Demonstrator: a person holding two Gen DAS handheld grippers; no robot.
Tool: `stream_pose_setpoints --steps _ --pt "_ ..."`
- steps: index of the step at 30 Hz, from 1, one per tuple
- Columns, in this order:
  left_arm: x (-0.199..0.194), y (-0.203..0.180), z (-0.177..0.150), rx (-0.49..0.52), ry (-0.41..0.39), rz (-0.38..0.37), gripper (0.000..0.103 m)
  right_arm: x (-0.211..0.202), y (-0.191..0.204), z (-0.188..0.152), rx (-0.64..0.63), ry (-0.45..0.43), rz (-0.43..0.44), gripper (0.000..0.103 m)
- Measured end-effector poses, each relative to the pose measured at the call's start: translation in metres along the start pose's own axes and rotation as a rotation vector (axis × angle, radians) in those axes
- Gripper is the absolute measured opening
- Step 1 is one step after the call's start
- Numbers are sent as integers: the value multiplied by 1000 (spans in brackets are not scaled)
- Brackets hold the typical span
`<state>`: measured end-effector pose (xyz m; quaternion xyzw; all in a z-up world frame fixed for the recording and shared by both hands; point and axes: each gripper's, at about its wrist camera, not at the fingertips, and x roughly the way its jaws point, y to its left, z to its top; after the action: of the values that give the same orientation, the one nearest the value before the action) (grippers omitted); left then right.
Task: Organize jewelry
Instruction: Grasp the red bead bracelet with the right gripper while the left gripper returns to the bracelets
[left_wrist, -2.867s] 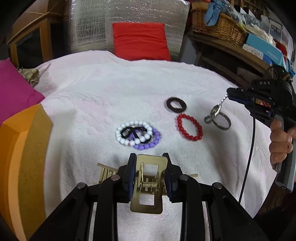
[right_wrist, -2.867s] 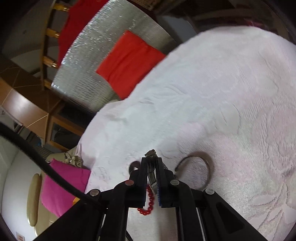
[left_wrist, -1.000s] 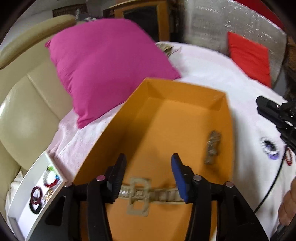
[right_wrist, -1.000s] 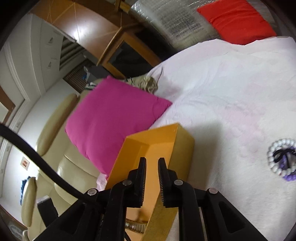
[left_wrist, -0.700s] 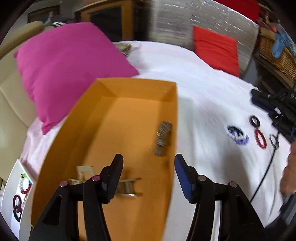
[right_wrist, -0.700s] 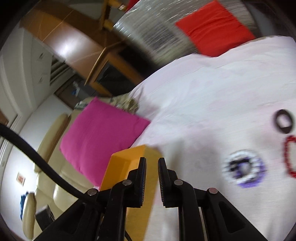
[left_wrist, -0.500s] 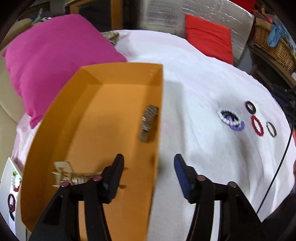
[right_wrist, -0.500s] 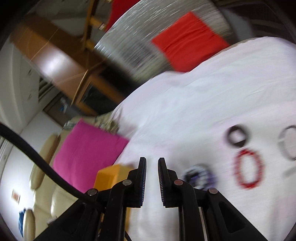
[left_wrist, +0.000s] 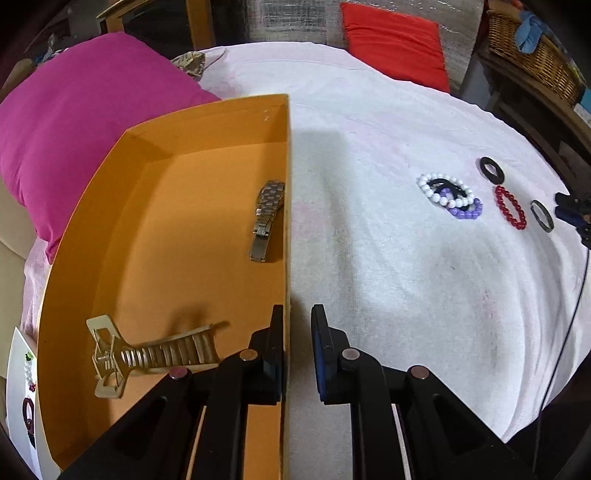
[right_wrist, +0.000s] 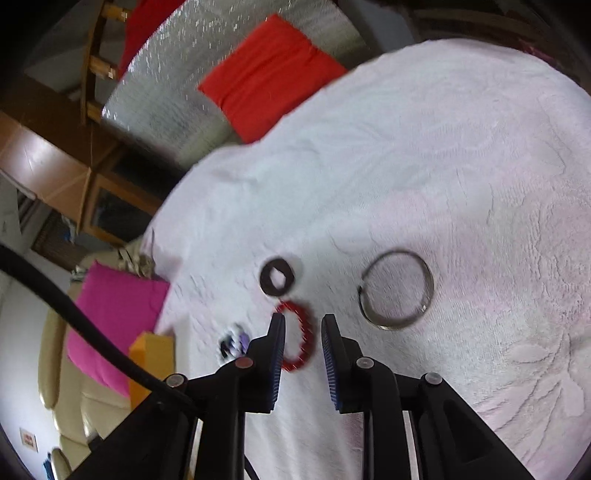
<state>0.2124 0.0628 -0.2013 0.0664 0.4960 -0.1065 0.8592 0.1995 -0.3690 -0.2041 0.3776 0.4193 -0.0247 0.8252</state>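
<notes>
An orange box (left_wrist: 92, 206) lies on the white cloth and holds a gold hair claw (left_wrist: 147, 356) and a metal watch (left_wrist: 266, 218). My left gripper (left_wrist: 297, 325) is empty with its jaws narrowly apart, over the box's right wall. On the cloth to the right lie a white and purple bead bracelet pile (left_wrist: 452, 195), a black ring (left_wrist: 492, 170), a red bead bracelet (left_wrist: 509, 206) and a metal bangle (left_wrist: 542, 216). My right gripper (right_wrist: 303, 334) is open and empty just above the red bead bracelet (right_wrist: 299, 332), with the bangle (right_wrist: 397, 290) to its right and the black ring (right_wrist: 277, 280) beyond.
A pink pillow (left_wrist: 74, 122) lies left of the box and a red cushion (left_wrist: 395, 55) at the far side of the cloth. A white tray (left_wrist: 22, 387) with beads shows at the lower left. A wicker basket (left_wrist: 532, 48) stands at the back right.
My left gripper has let go of the gold claw into the box and narrowed, moving to the box's right wall. My right gripper has swung from the box back over the red bracelet and opened.
</notes>
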Motion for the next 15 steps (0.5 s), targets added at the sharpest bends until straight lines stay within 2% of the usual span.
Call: stream_pose_setpoints --steps 5,7,12,15 --pt "-2 -5 -1 50 -5 32 12 16 10 -7 -49 51 -8 23" --pt "-4 -1 1 56 -14 69 13 23 13 -9 -66 72 -5 23" --pt "-6 -4 -1 97 -16 86 14 41 23 -14 -111 130 -9 23" --pt "-5 -5 -3 132 -18 95 15 49 26 -11 -119 126 -44 29"
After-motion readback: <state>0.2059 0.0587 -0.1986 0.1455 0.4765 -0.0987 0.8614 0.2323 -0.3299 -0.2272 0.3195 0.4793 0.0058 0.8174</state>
